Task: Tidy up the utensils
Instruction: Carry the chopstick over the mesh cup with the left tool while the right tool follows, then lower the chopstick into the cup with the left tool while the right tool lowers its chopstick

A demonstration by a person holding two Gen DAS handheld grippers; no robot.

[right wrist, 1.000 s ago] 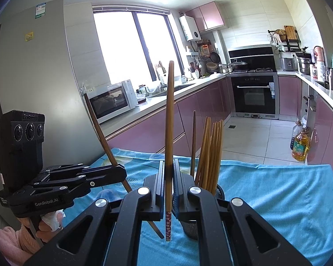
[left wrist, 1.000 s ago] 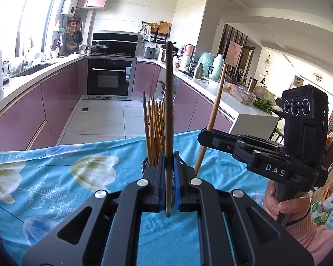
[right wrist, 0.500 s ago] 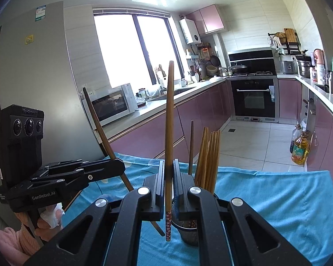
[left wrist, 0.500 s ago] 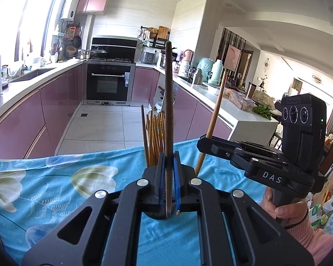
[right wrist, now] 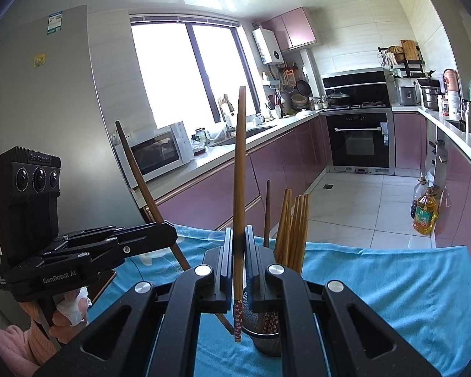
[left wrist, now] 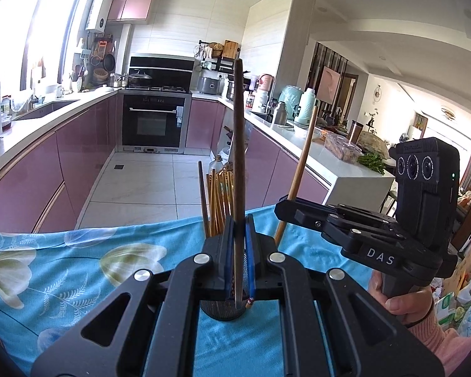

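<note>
The mesh holder [left wrist: 223,309] has drawn nearer; right tool [left wrist: 281,210] reads "DAS".

A dark brown chopstick [left wrist: 238,169] stands upright at frame centre; a lighter one [right wrist: 239,194] with a patterned red tip likewise. Low centre, a mesh holder [right wrist: 267,342] on the cloth carries a bundle of chopsticks [right wrist: 293,229] — tips upward.

A holder [right wrist: 267,342] of chopsticks [right wrist: 293,229] stands on the tablecloth [right wrist: 376,282], right of the right gripper [right wrist: 238,270] — and behind the left gripper [left wrist: 239,251]. Each gripper grips one upright chopstick [right wrist: 238,188]; behind the table, kitchen counters [right wrist: 267,132] flank an oven [right wrist: 359,139].
</note>
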